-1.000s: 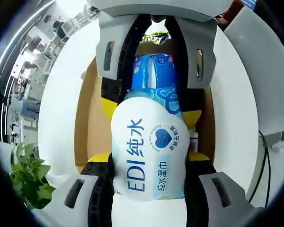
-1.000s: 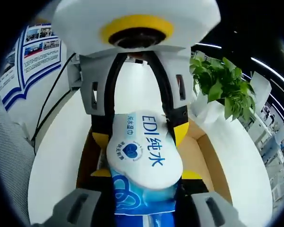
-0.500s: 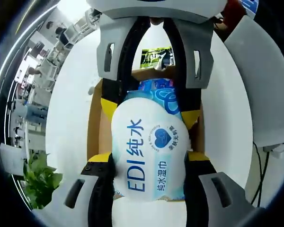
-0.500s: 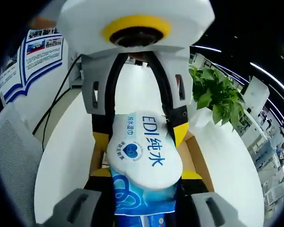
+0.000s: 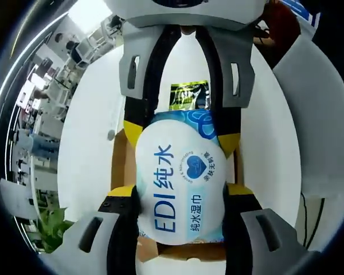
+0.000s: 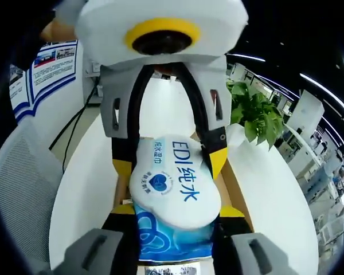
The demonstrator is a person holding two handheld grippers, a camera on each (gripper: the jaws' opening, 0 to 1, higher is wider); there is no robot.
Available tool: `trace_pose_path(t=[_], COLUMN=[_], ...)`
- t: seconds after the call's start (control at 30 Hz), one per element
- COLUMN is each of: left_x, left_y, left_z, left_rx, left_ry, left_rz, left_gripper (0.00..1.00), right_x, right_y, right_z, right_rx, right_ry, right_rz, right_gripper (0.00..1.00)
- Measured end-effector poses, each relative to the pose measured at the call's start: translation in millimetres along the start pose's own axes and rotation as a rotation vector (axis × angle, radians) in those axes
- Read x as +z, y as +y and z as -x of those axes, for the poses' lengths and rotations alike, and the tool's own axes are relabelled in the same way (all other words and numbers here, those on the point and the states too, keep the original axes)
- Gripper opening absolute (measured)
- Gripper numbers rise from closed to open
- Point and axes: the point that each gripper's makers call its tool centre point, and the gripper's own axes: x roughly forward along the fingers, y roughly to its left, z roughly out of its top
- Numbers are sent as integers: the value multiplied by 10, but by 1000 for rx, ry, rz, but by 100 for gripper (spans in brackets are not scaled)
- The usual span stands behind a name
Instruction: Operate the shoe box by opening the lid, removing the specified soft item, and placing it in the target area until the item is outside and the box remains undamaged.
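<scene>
White table (image 5: 92, 149) under open shoe box (image 5: 121, 166), both claws (image 5: 180, 189) (image 6: 172, 209) clamped on wet-wipes pack (image 5: 180, 189).

Blue-and-white wipes pack (image 5: 180, 186), soft, white lid face up, clamped at both ends above open brown box (image 5: 121, 166).
</scene>
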Motion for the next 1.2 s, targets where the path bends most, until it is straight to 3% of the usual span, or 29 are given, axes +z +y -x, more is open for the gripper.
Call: trace_pose_path(t=[0.7,1.2], left_x=[840,1225], left_y=[-19,-13], left_z=[-360,-718], left_rx=[-44,-71], left_ry=[-65,-102], left_rz=[-34,-77], left_gripper=[58,58], right_x=[-643,-1139], right_y=[-102,-170], right_z=[600,831], right_rx=[-26,-62], right_ry=[38,78], right_rz=[-39,-75], right_gripper=[44,44])
